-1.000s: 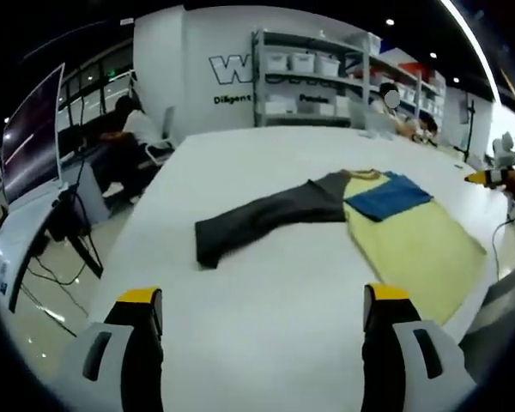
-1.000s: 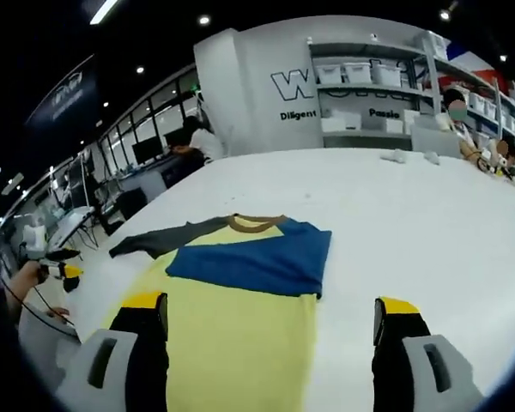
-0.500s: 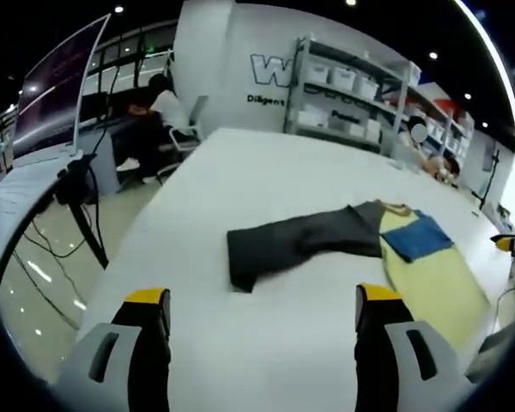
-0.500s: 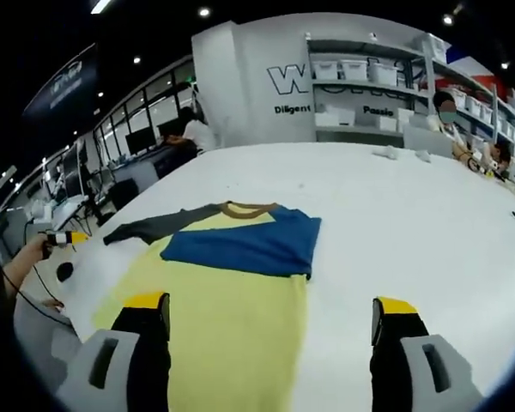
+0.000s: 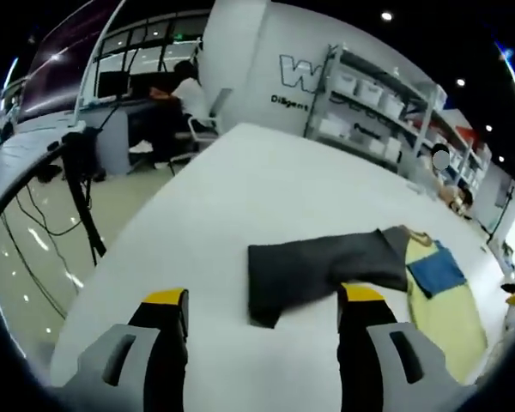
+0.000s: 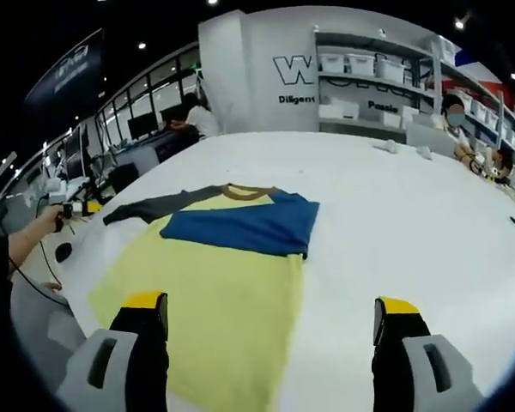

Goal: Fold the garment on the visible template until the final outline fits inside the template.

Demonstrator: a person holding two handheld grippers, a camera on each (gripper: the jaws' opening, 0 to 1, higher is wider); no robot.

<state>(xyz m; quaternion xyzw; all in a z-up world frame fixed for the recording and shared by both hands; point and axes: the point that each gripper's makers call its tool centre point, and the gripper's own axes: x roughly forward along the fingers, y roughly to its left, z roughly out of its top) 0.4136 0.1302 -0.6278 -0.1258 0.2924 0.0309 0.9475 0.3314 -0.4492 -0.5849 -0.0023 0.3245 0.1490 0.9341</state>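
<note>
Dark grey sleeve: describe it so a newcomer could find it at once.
Start from the big white table and find the pale yellow shirt lying flat on it. The long dark grey sleeve sticks straight out from the shirt's brown collar end. Unlike the folded-in blue sleeve resting on the yellow body, it lies spread on bare table.

A wide white bench (image 6: pixel 429 223) runs toward a white wall (image 6: pixel 249 77) with dark lettering. Beside it stand metal shelves (image 6: pixel 373 81) holding white bins. Round ceiling lights (image 5: pixel 386 15) shine overhead. On the left are windows (image 5: pixel 137 51), desks (image 5: pixel 34 146) and a glossy floor (image 5: pixel 34 266).
</note>
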